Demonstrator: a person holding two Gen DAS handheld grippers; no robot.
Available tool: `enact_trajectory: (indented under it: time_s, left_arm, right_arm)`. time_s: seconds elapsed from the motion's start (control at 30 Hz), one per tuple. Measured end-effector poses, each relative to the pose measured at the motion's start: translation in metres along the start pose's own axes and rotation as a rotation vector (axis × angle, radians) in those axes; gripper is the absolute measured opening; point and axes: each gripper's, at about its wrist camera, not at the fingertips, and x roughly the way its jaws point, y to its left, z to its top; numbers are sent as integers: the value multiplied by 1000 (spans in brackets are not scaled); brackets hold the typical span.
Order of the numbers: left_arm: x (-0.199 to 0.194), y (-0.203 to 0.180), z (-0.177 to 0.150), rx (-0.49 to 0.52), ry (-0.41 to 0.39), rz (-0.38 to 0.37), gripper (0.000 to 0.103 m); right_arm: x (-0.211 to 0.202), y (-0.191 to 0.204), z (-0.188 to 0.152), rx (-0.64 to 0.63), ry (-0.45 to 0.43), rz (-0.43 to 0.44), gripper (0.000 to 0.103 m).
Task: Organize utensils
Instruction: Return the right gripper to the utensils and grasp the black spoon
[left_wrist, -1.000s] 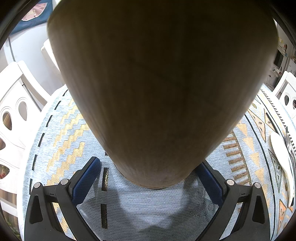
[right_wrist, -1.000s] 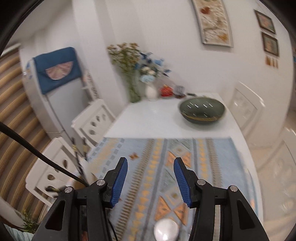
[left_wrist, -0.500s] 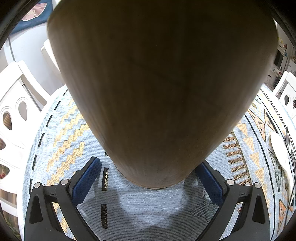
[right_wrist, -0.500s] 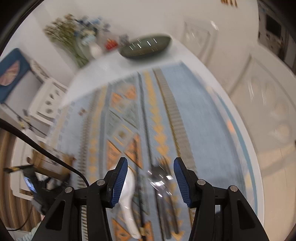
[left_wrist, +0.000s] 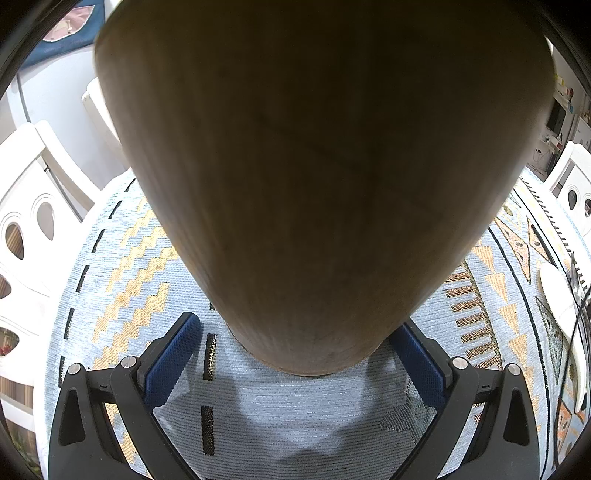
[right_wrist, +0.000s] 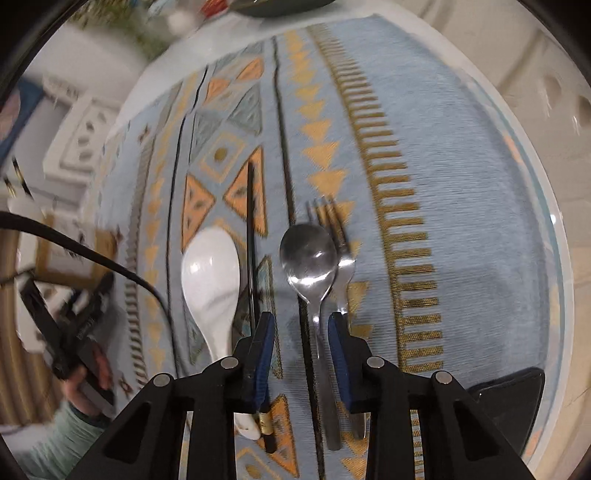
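Over the patterned blue cloth (right_wrist: 461, 155), the right gripper (right_wrist: 301, 328) has just been closing, its jaws apart around the shiny metal spoon's (right_wrist: 308, 254) handle. It should squeeze only that, missing the fork (right_wrist: 341, 258) beside it. The left gripper (left_wrist: 295, 354) clamps the brown wooden cup (left_wrist: 317, 166).

Black rigs, blue pads

Both grippers (right_wrist: 301, 343) (left_wrist: 295, 358) are sporting silver screws; a black cable (right_wrist: 92, 254) and pale-green sleeve (right_wrist: 62, 432) are showing.

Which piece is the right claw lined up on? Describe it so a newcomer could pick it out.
On the patterned blue table runner, four utensils lie in a row. It is the metal spoon, between a black chopstick and a fork it overlaps. Unlike the white spoon, it is shiny steel.
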Motion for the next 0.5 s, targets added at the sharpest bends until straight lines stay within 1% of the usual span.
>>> enact_trajectory:
  time_s: [0.1,0.17,0.27,0.3,0.33,0.37,0.4,0.47,0.5]
  left_arm:
    - [0,0,0,0,0,0,102]
    - [0,0,0,0,0,-1,102]
    - [0,0,0,0,0,0,102]
    - [0,0,0,0,0,0,102]
    - [0,0,0,0,0,0,103]
    - [0,0,0,0,0,0,103]
    - [0,0,0,0,0,0,103]
    - [0,0,0,0,0,0,103]
    - [0,0,0,0,0,0,103]
  right_arm:
    - [12,1,1,5,32,-48,29]
    - [14,4,2,-2,30,-82,29]
    - [17,17,1,-60,25,-159,27]
    - [18,22,-1,-82,18,-178,25]
    - [18,26,-2,-106,12,-186,18]
    - [18,30,-3,-119,7,-188,15]
    - [18,33,-4,-123,5,-185,7]
    - [17,35,-4,-119,2,-180,5]
    - [14,34,-6,-104,-4,-151,5]
